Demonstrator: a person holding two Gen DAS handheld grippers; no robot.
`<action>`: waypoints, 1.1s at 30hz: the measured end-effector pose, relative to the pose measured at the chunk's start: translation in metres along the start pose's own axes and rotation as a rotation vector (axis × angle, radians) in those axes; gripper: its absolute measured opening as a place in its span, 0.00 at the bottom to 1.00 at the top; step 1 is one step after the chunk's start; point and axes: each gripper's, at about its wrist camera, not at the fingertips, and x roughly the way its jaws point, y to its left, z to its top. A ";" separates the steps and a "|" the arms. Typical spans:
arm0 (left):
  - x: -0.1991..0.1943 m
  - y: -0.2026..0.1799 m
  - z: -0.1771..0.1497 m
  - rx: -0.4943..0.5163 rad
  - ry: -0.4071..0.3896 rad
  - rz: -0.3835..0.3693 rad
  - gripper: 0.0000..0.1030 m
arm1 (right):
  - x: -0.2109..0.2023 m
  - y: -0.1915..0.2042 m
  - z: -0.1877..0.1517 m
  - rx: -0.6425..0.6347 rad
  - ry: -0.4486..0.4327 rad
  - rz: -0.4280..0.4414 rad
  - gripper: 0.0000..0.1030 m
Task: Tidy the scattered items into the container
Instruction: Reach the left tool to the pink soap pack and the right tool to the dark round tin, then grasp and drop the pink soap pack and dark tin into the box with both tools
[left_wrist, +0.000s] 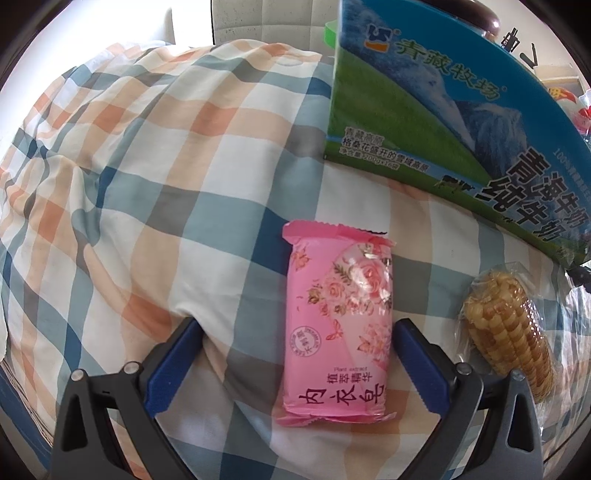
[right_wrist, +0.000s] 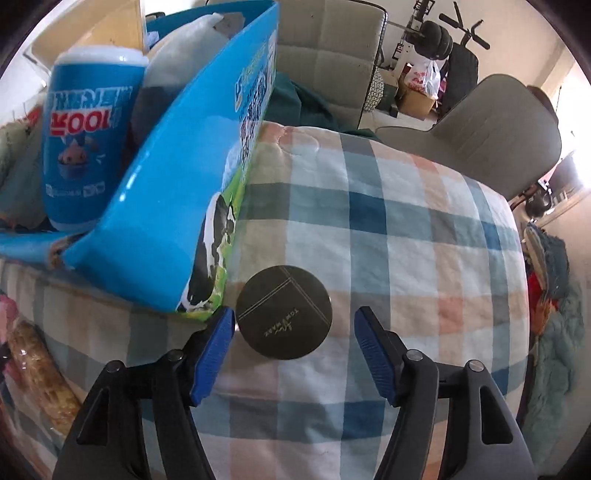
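1. The pink soap packet lies flat on the checked bedcover, lengthwise between the two blue fingers of the left tongs. It sits nearer the right-hand finger. Neither pad touches it, so the left tongs are released and hold nothing.
2. Just to the right of that packet, outside the left tongs, a wrapped corn cob lies on the same cover. It also shows at the left edge of the right wrist view.
3. The round dark tin lies flat on the bedcover, lid up, between the fingers of the right tongs. It is very close to the left-hand finger, and a clear gap separates it from the right-hand one. The pads do not press on it, so the right tongs are spread and released.
4. The tin lies just beside the lower corner of the milk carton box, which serves as the container.
5. The box stands on the bedcover, its printed blue and green side facing the left wrist camera beyond the soap packet.
6. Inside the open box stands a blue and white can, upright. Next to it is a whitish rounded thing with a dark part below, which I cannot identify.
7. Beyond the bed, in the right wrist view, are grey padded chairs, exercise equipment and a heap of clothes at the right edge.
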 end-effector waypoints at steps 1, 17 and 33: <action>-0.001 -0.001 -0.001 -0.001 0.000 -0.002 1.00 | 0.006 0.003 0.000 -0.023 0.007 -0.007 0.67; -0.040 -0.010 -0.034 0.041 -0.065 0.009 0.52 | -0.038 -0.006 -0.081 0.242 0.035 0.126 0.54; -0.102 0.072 -0.056 -0.004 -0.161 -0.142 0.44 | -0.106 0.043 -0.066 0.139 -0.133 0.163 0.54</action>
